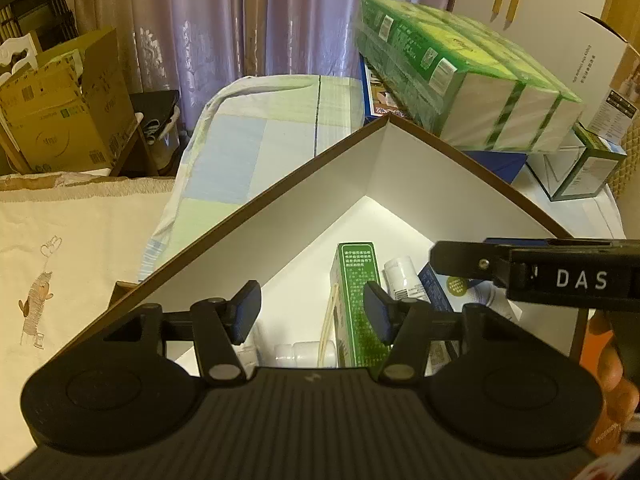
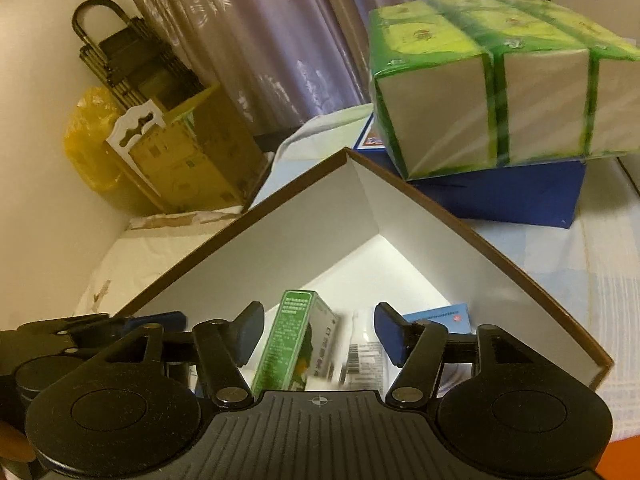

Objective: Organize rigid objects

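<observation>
I hover both hand-held grippers, left [image 1: 310, 312] and right [image 2: 318, 334], wide and empty, over the box [image 1: 280, 216] (green carton [image 1: 356, 300] upright inside), choosing.

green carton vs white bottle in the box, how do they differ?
The green carton is a rectangular box covered in printed text; the white bottle is round and mostly plain. The carton stands on end, the bottle lies on its side. Both sit inside the white-lined box, ungripped.

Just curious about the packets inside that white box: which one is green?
The tall carton standing upright mid-box, covered in white print. The carton to its right is blue, and the bottles around it are white.
</observation>
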